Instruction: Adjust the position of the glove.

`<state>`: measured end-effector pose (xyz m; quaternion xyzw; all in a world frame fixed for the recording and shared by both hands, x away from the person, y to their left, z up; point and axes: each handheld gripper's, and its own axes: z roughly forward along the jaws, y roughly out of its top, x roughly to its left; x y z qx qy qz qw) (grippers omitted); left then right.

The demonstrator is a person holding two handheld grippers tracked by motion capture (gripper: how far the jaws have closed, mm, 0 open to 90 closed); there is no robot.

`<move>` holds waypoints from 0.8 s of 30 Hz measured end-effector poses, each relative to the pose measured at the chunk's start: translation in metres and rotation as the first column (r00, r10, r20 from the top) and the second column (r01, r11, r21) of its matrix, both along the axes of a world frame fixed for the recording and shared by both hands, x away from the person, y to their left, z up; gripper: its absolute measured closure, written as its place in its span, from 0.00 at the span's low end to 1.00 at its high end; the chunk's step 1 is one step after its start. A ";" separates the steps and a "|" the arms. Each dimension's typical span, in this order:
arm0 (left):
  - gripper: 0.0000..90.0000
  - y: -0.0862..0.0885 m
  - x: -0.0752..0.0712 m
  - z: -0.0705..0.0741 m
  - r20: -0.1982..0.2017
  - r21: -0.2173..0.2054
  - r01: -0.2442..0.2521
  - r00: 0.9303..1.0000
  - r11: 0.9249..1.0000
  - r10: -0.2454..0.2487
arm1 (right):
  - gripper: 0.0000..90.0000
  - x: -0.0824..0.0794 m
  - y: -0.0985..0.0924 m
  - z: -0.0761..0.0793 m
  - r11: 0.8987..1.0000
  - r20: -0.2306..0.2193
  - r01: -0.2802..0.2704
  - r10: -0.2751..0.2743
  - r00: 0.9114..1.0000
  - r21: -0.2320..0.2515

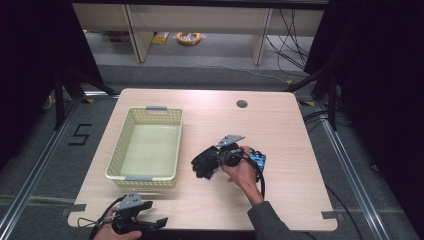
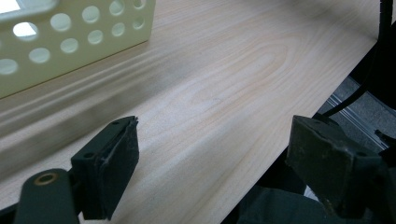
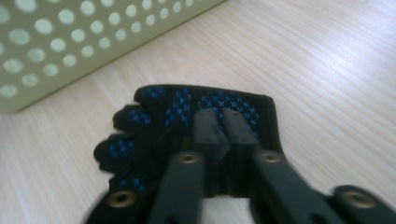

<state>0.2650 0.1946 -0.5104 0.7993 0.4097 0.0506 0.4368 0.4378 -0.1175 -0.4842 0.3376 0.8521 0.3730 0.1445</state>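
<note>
A black glove (image 1: 204,163) with blue dots hangs just above the wooden table (image 1: 280,130), to the right of the basket. My right gripper (image 1: 215,161) is shut on it, held by a hand that reaches in from the lower right. In the right gripper view the two jaws press together on the glove (image 3: 159,116) near its cuff, at the right gripper (image 3: 223,117), and its fingers point left. My left gripper (image 1: 154,214) rests at the table's front left edge. In its own view the left gripper (image 2: 215,140) stands open with nothing between its fingers.
A pale yellow perforated basket (image 1: 145,177) stands left of centre, with nothing in it. Its wall shows as the basket (image 2: 70,42) and the basket (image 3: 70,46). A blue and black item (image 1: 258,159) lies partly hidden behind the right hand. A round cable hole (image 1: 242,103) sits at the back.
</note>
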 end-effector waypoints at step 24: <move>0.18 0.000 0.000 0.000 -0.002 0.002 0.004 1.000 1.000 -0.004 | 0.99 -0.001 0.007 -0.022 0.999 -0.130 -0.034 0.038 0.991 0.034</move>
